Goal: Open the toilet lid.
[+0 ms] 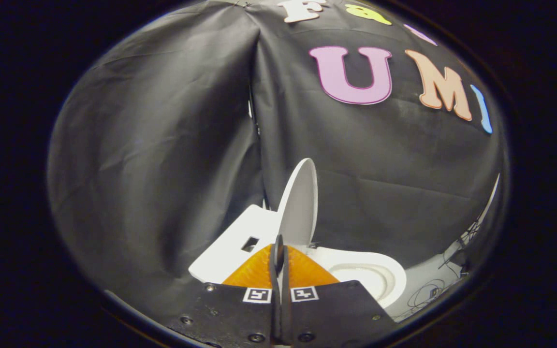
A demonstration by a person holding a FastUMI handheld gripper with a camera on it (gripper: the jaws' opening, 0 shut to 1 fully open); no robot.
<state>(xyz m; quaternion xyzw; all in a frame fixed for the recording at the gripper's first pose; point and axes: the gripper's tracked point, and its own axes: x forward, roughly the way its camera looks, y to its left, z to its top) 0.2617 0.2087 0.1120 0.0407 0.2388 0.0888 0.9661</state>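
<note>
To your left, the booth's black cloth wall (153, 159) hangs in soft folds and meets a second panel at a seam that runs down toward the toilet. Just ahead of your fingers and a little left sits the white toilet tank (232, 239), its flat top tilted in this view, with a small dark rectangular opening in it. Your gripper (278, 253) has its two fingers pressed together with no visible gap, the tips meeting right at the lower edge of the toilet lid (300, 203); whether they pinch that edge or merely touch it, you cannot tell from here. The lid stands raised, close to upright, rising beyond the fingertips next to the tank. To the right of your fingers lies the white toilet bowl (373, 278), its seat ring uncovered. Farther right, thin dark cables (445, 285) trail across a pale floor.
</note>
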